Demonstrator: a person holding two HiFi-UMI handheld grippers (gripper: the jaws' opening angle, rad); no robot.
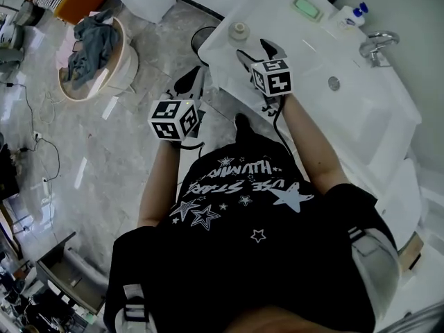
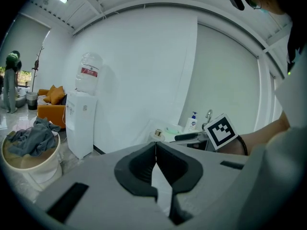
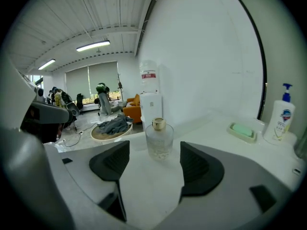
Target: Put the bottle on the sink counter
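Note:
A small clear glass bottle (image 3: 159, 139) with a gold cap stands upright on the white sink counter (image 3: 211, 123). In the head view the bottle (image 1: 239, 30) is near the counter's (image 1: 270, 5) left corner. My right gripper (image 3: 154, 158) is open, its pads a little short of the bottle on either side and not touching it. It hovers over the counter edge, seen from above as the right gripper (image 1: 255, 49). My left gripper (image 2: 155, 159) is shut on nothing; it is held lower and to the left, over the floor, as the left gripper (image 1: 197, 76).
A green soap dish (image 3: 242, 131), a pump bottle (image 3: 279, 120) and a faucet (image 1: 377, 45) are farther along the counter by the basin (image 1: 333, 82). On the floor to the left are a round basket of cloths (image 1: 94, 54) and a water dispenser (image 2: 81, 123).

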